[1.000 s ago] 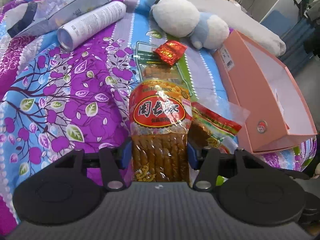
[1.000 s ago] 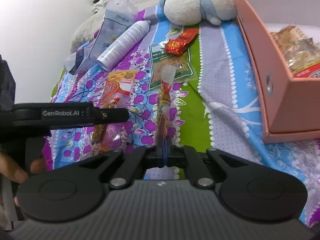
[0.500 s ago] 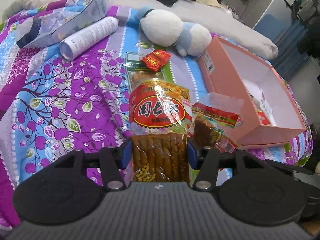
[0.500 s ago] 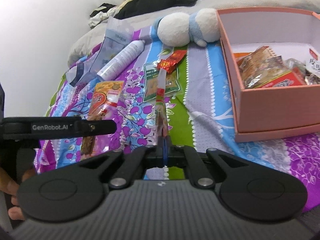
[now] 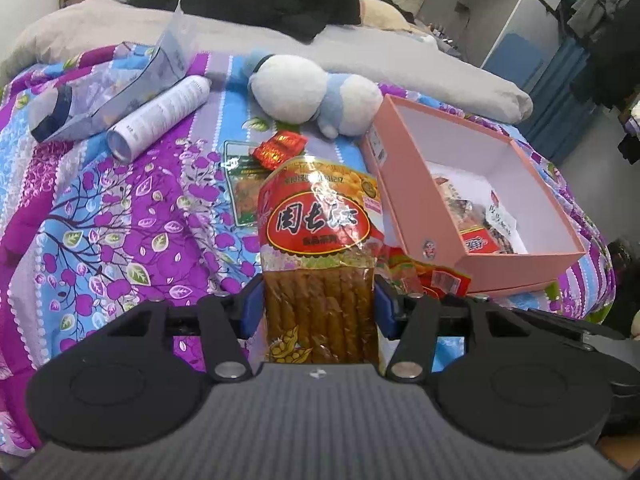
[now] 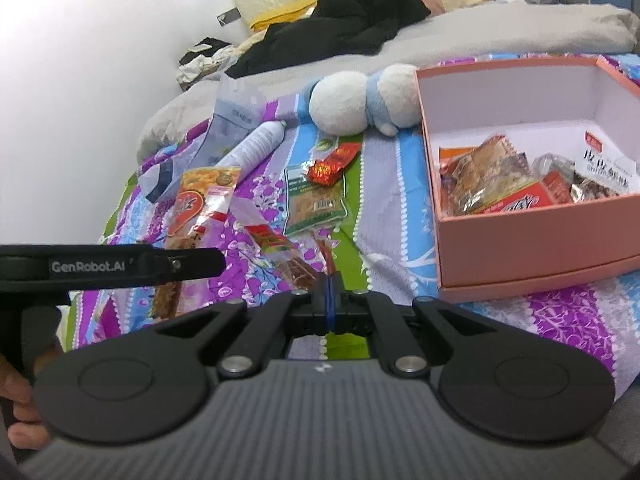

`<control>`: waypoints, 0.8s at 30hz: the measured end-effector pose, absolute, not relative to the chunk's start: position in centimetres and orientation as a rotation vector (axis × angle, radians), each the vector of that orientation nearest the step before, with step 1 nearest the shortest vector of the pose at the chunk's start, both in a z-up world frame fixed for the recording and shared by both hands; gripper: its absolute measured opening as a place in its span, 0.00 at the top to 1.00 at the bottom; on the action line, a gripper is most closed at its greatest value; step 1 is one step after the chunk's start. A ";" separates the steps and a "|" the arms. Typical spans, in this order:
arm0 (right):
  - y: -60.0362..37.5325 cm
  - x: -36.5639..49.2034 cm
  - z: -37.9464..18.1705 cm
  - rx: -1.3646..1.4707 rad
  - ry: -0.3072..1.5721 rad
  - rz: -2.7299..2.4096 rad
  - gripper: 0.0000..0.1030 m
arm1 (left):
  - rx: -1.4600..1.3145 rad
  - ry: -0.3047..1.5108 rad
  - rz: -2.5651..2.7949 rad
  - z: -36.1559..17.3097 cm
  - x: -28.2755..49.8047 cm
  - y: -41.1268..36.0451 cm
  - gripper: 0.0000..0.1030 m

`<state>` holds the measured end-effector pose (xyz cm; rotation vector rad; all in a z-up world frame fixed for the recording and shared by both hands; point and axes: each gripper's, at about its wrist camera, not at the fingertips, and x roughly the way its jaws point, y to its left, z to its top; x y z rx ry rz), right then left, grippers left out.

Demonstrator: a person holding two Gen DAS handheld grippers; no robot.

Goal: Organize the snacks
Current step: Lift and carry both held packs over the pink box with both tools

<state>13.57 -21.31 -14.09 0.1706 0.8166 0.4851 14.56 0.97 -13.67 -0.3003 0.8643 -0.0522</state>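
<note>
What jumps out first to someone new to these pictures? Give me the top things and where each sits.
The big red-labelled snack bag stands out, clamped upright in the left tool above the floral bedspread. To its right sits the open pink box, already holding several packets at its near end. The right tool pinches a thin packet, and a white-and-blue plush toy lies behind the box.

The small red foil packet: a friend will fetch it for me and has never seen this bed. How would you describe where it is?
Start at the pink box on the flowered bedspread, then look left to the white-and-blue plush toy. Just in front of the toy lies the red foil packet, overlapping the top of a flat green pouch. It is the only small, shiny, crinkled red wrapper there.
</note>
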 end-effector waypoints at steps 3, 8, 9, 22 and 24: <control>-21.6 13.5 -13.5 0.173 0.802 0.482 0.97 | -0.296 0.853 -0.057 -12.9 14.5 0.7 0.42; -22.4 13.3 -12.2 0.181 0.767 0.469 0.97 | -0.293 0.831 -0.072 -11.2 14.5 0.2 0.42; -22.6 13.2 -11.9 0.183 0.760 0.468 0.97 | -0.293 0.825 -0.078 -10.8 14.6 0.0 0.42; -26.2 13.7 -7.2 0.207 0.624 0.385 0.97 | -0.214 0.740 -0.199 -5.4 17.5 -5.5 0.42; -27.1 13.9 -6.7 0.214 0.608 0.366 0.97 | -0.203 0.733 -0.217 -4.9 18.0 -6.6 0.42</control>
